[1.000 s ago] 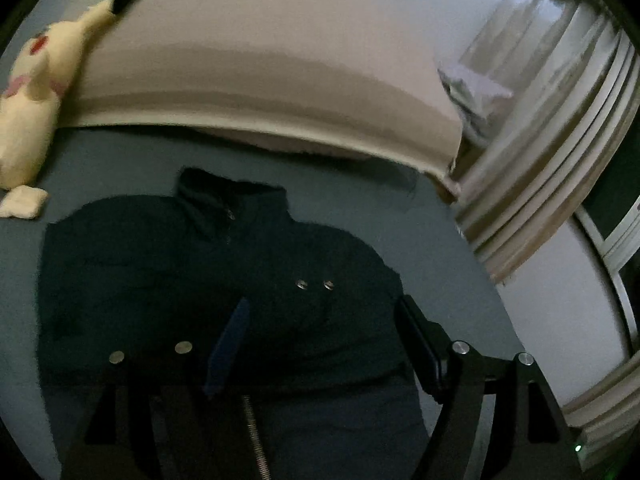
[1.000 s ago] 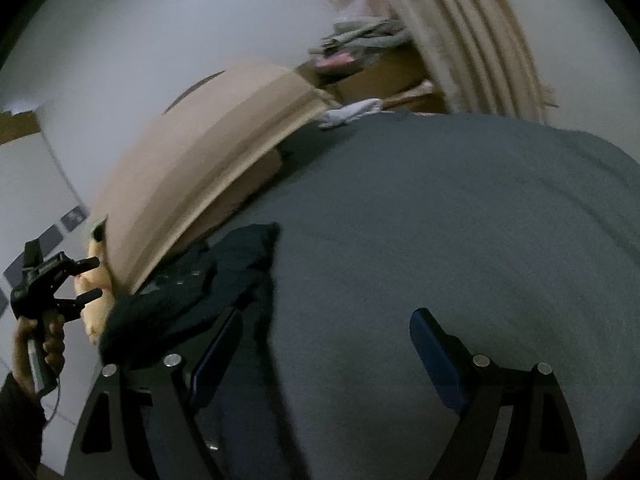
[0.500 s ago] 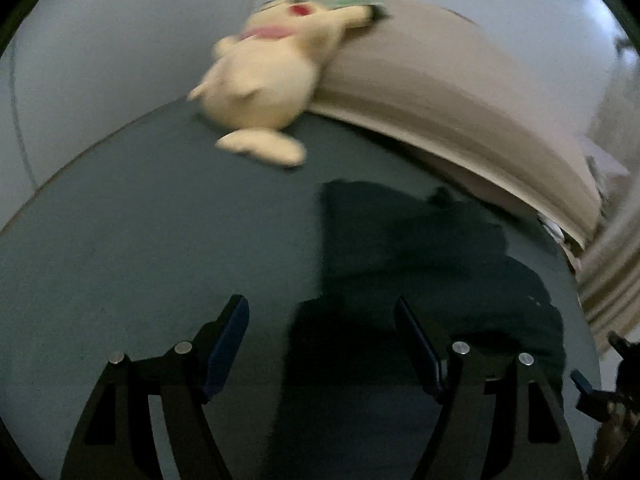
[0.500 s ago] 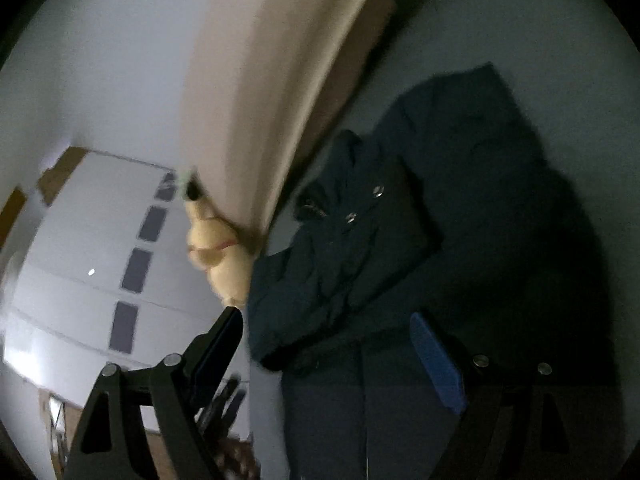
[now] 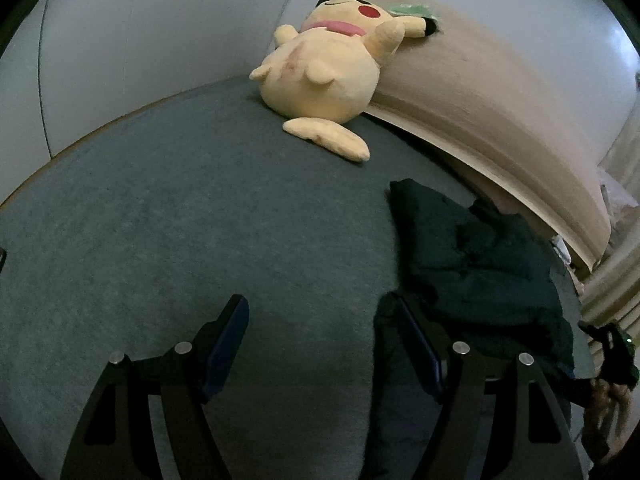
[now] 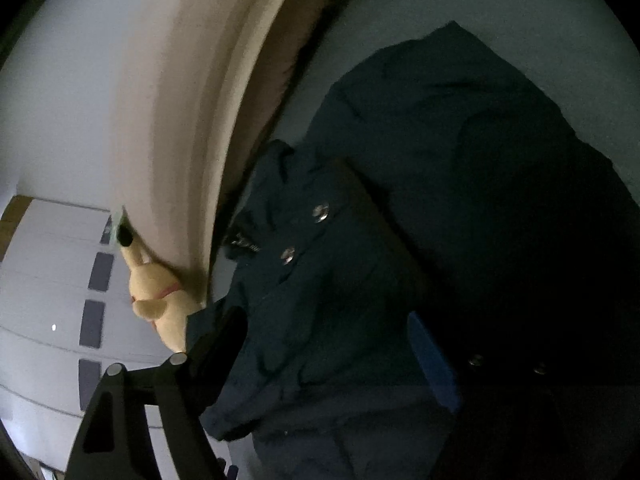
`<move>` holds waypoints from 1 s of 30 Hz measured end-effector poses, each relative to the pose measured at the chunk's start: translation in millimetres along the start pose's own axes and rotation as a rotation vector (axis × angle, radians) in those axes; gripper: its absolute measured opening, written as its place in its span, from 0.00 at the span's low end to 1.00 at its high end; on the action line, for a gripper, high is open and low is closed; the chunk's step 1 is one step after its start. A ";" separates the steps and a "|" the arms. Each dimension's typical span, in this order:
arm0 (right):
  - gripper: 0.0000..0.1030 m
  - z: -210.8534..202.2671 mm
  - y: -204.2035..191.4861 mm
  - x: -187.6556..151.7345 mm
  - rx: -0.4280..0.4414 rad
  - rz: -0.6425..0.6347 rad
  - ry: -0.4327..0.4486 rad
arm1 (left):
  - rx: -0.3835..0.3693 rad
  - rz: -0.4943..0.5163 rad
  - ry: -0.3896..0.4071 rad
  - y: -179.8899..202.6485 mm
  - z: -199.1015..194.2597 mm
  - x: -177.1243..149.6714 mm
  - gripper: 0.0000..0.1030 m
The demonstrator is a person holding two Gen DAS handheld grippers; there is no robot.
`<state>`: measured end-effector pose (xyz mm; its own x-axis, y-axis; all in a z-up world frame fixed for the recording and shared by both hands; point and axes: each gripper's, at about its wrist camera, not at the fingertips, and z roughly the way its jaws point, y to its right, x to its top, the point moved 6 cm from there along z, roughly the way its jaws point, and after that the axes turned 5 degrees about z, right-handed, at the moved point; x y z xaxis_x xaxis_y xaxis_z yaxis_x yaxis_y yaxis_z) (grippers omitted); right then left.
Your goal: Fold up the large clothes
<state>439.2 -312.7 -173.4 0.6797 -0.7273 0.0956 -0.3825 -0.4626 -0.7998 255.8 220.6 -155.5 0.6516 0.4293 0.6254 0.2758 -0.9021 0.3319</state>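
Left tool [image 5: 316, 344]: jaws wide, nothing between them, just bare grey-teal bed cover [image 5: 168, 240] ahead of it. Right tool [image 6: 332, 356]: jaws wide but closing a bit, hanging over the garment; I see no pad pressing on cloth, so I read it as empty.

Task item is a dark navy padded jacket with metal snap buttons [image 6: 380, 240], lying spread on the bed. From the left tool it sits ahead and off to the right, its near edge just past the right finger. From the right tool it fills the view directly ahead and under the fingers, collar end up-left toward the beige padded headboard [image 5: 480, 92]. Yellow plush toy [image 5: 320, 76] leans on that headboard, well apart from the jacket, not in the way.

Handling, my read: soft, bulky, some weight, quilted shell probably slick. It'll sag and slide if pinched thin, and the puffy fill will spring back after a fold. I'd take a deep bite on a seam or hem edge, both layers, one tool per side at shoulder or hem corner. Avoid gripping on the snaps. Picture is dim, so hem edges are hard to make out.
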 end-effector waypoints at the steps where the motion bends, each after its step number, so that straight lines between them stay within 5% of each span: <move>1: 0.81 4.3 2.4 4.9 -0.004 0.021 -0.001 | -0.006 0.001 -0.003 -0.3 0.4 -1.1 0.73; 2: 0.80 7.5 1.4 9.0 -0.011 0.018 0.001 | -0.011 0.006 -0.003 1.0 -1.1 -1.9 0.73; 4: 0.51 15.1 4.1 13.5 -0.087 0.003 0.004 | -0.012 0.021 0.006 4.8 -1.1 -1.7 0.74; 5: 0.20 17.1 4.5 12.5 -0.118 -0.013 -0.004 | -0.011 0.026 0.004 6.0 -1.3 -1.8 0.74; 8: 0.07 5.8 -12.2 12.1 -0.141 -0.128 0.030 | -0.007 0.038 0.005 8.0 -4.2 -0.8 0.74; 15: 0.04 -66.1 -84.6 10.2 -0.090 -0.391 0.157 | 0.001 0.066 0.040 16.1 -13.2 7.3 0.73; 23: 0.04 -94.8 -52.8 11.6 -0.128 -0.383 0.188 | 0.002 0.067 0.062 19.1 -16.6 14.5 0.73; 28: 0.04 -70.7 -23.3 6.6 -0.161 -0.369 0.085 | -0.010 0.099 0.074 36.1 -16.4 22.7 0.73; 29: 0.06 -66.9 -23.2 3.6 -0.165 -0.373 0.089 | -0.012 0.111 0.077 40.7 -15.6 23.9 0.74; 30: 0.21 -67.3 -23.7 2.9 -0.162 -0.377 0.099 | -0.013 0.120 0.076 45.9 -13.9 25.3 0.74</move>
<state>408.1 -338.1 -114.2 0.7305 -0.5332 0.4267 -0.2170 -0.7737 -0.5952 275.2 190.7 -114.7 0.6236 0.3206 0.7130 0.1895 -0.9468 0.2600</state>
